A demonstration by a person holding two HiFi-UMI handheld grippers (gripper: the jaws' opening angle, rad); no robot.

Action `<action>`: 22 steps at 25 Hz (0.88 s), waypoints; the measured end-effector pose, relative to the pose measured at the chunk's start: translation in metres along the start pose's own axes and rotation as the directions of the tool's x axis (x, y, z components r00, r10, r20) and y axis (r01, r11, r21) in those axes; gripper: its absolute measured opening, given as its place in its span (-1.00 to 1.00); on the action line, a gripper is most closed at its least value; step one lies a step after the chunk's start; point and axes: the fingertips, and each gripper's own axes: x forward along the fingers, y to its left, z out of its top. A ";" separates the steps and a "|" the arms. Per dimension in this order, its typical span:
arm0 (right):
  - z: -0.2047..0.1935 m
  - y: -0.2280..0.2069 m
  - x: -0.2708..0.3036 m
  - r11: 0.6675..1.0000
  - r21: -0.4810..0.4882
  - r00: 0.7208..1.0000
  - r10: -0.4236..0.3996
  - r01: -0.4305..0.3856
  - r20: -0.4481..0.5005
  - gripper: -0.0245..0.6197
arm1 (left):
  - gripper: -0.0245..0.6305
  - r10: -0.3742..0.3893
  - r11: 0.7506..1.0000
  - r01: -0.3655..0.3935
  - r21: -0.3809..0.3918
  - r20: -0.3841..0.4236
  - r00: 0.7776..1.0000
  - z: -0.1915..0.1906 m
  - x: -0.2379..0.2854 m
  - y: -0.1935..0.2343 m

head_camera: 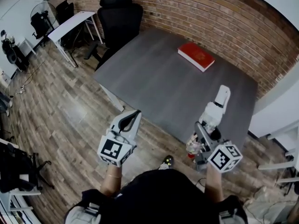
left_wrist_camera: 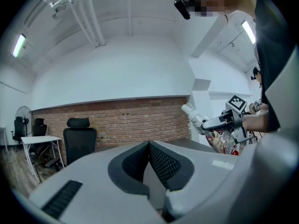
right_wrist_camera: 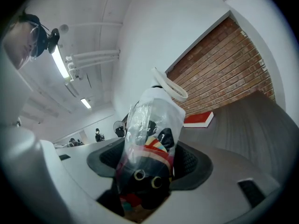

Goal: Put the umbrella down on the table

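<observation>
Grey surface lies ahead of right gripper, fingers clamped on canopy of folded umbrella, judged light, stiff, plastic sleeve slippery; left gripper fingers pressed together, empty.

Grey table mid-scene w/ red book at its far right. Black chair at table's far-left edge; white desk and fan further left. L gripper over wood floor, near table's near edge, jaws together. R gripper clamps umbrella, white handle pointing far, over table's near-right part.
</observation>
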 end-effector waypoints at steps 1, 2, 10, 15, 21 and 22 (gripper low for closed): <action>0.003 -0.006 0.004 1.000 0.000 1.000 -0.001 0.001 -0.002 -0.03 | -0.93 -0.003 1.000 0.003 -0.001 -0.006 1.000 -0.001 0.008 0.000; 0.006 -0.012 0.006 1.000 0.002 1.000 -0.004 0.004 -0.004 -0.03 | -0.93 -0.006 1.000 0.006 0.001 -0.013 1.000 -0.002 0.017 -0.001; 0.019 -0.060 0.012 0.999 0.044 1.000 -0.028 0.029 -0.008 -0.03 | -0.93 -0.031 0.999 0.032 0.021 -0.037 0.999 0.003 0.070 -0.015; 0.025 -0.080 0.015 0.998 0.054 0.999 -0.032 0.032 -0.009 -0.03 | -0.93 -0.052 0.998 0.054 0.041 -0.050 0.997 0.005 0.093 -0.025; 0.022 -0.090 0.016 0.997 0.066 0.999 -0.027 0.028 -0.018 -0.03 | -0.93 -0.058 0.997 0.061 0.050 -0.059 0.997 0.005 0.107 -0.028; 0.021 -0.091 0.016 0.997 0.070 0.999 -0.029 0.030 -0.019 -0.03 | -0.93 -0.065 0.996 0.068 0.056 -0.050 0.997 0.007 0.109 -0.028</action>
